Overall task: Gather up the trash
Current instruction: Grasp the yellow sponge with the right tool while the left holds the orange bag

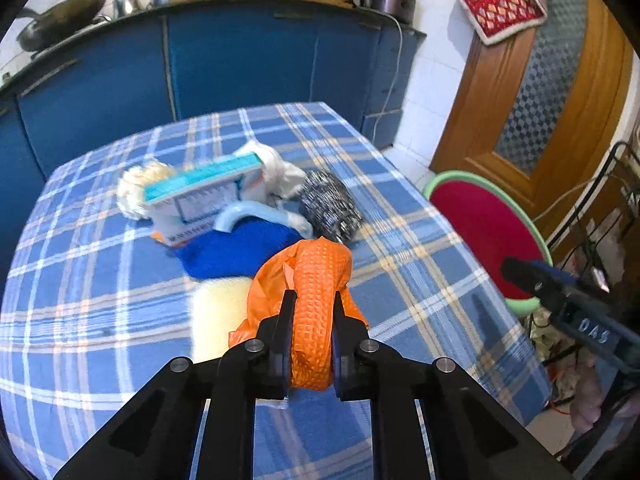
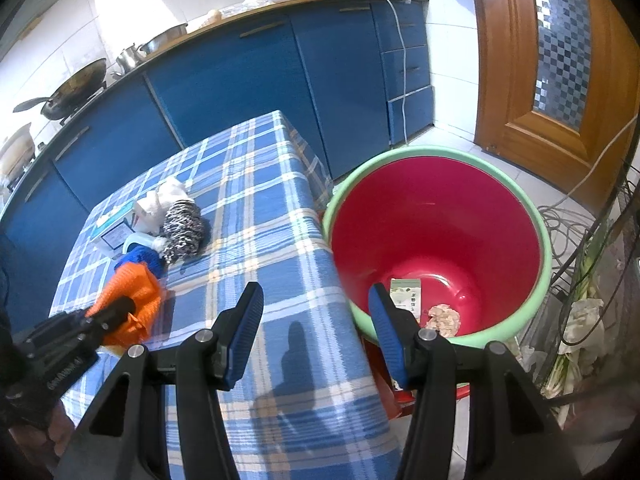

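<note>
My left gripper [image 1: 312, 300] is shut on a crumpled orange plastic bag [image 1: 312, 276] and holds it just above the checked tablecloth [image 1: 100, 280]; the bag also shows in the right wrist view [image 2: 132, 300]. Behind it lies a pile: a white and teal box [image 1: 200, 196], white wrappers [image 1: 280, 172], a blue cloth [image 1: 240, 248], a steel scourer [image 1: 330, 208] and a pale yellow item [image 1: 218, 312]. My right gripper [image 2: 316, 292] is open and empty over the table's right edge, beside a red bucket with a green rim [image 2: 436, 224] holding a small carton [image 2: 406, 294] and crumpled paper [image 2: 444, 318].
The bucket [image 1: 480, 224] stands on the floor off the table's right side. Blue kitchen cabinets [image 2: 248, 76] with pans on top run behind the table. A wooden door [image 2: 560, 60] is at the right, with cables and a wire rack [image 2: 592, 280] beside the bucket.
</note>
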